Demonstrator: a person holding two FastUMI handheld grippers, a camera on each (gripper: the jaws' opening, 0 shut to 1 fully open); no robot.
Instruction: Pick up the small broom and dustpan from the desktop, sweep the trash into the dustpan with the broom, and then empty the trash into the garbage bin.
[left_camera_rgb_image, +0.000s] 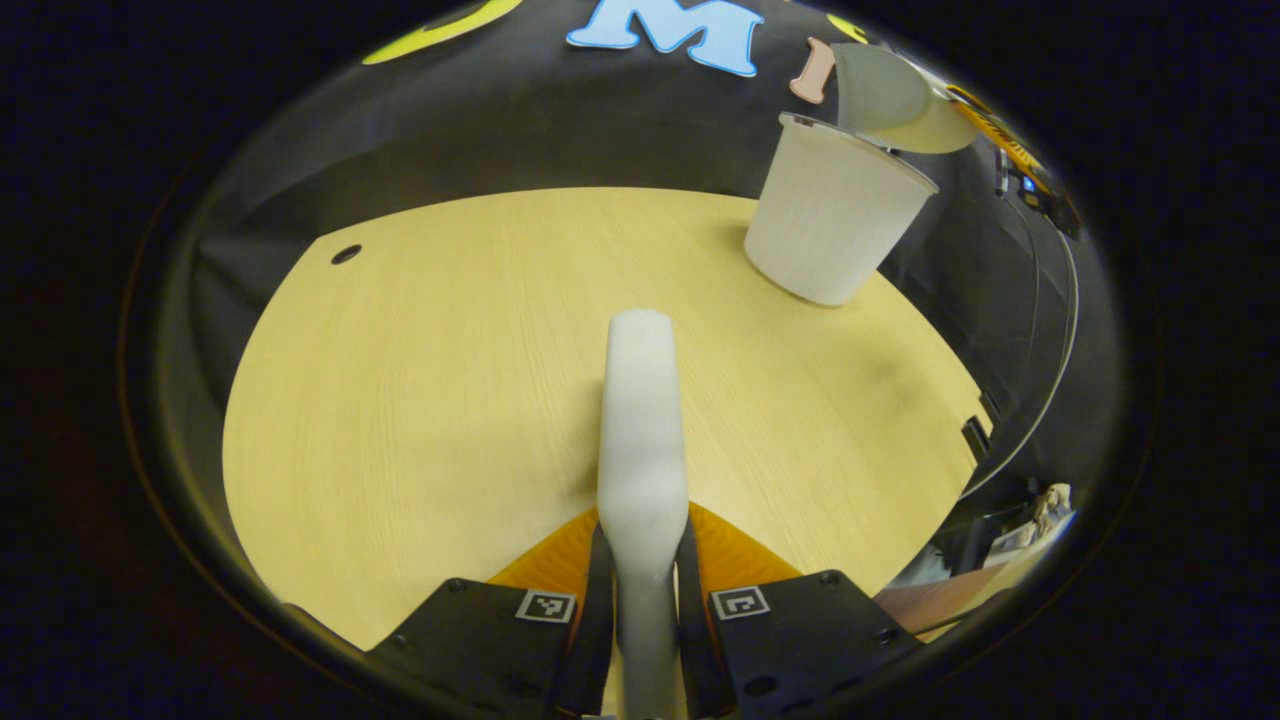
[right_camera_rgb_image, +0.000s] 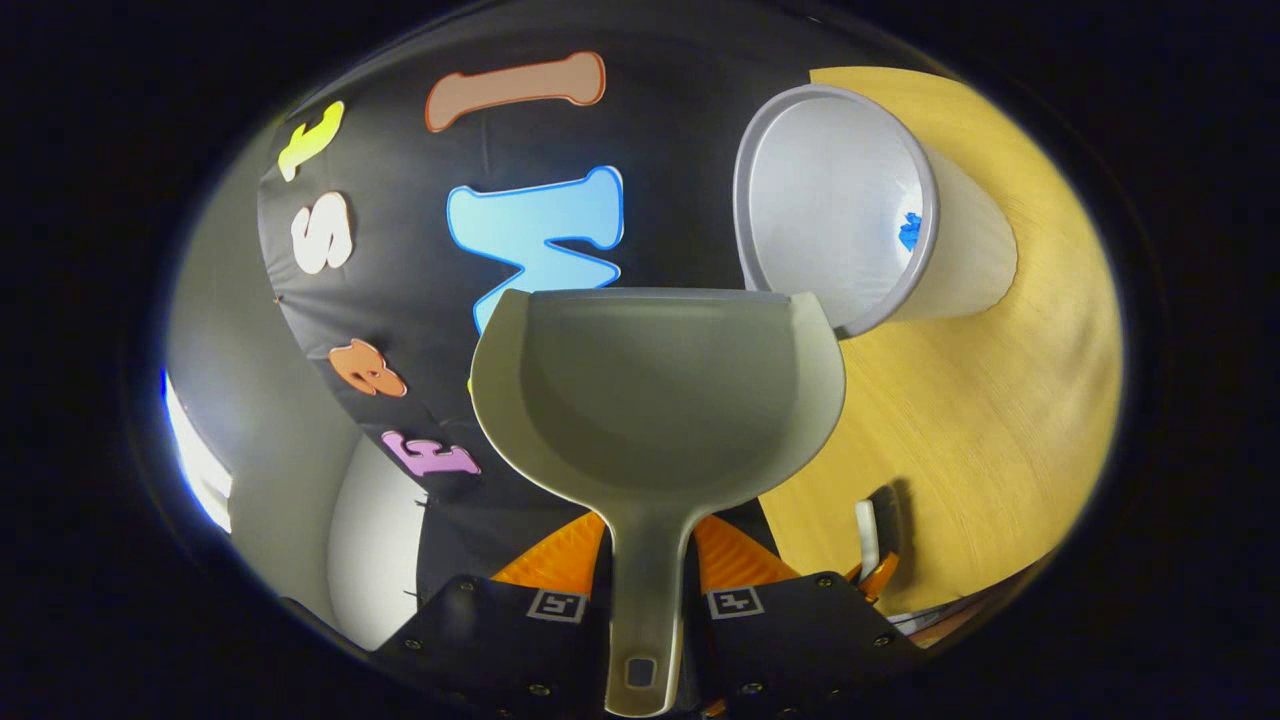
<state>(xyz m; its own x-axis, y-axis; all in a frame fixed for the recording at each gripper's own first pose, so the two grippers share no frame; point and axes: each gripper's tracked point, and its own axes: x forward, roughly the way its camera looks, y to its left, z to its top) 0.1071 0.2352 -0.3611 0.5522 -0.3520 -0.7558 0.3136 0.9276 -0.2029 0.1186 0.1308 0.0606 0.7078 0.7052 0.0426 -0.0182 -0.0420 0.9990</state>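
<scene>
Clamped dustpan (right_camera_rgb_image: 655, 400) beside garbage bin (right_camera_rgb_image: 850, 205)

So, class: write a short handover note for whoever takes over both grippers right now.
Left gripper: shut on the broom, held over the desktop.
Right gripper: shut on the dustpan handle, pan tipped up at the garbage bin rim.
The dustpan looks empty; a blue scrap lies inside the bin, so the emptying seems done.
No trash seen on the desktop.
Left: probably just set both tools back down.
</scene>
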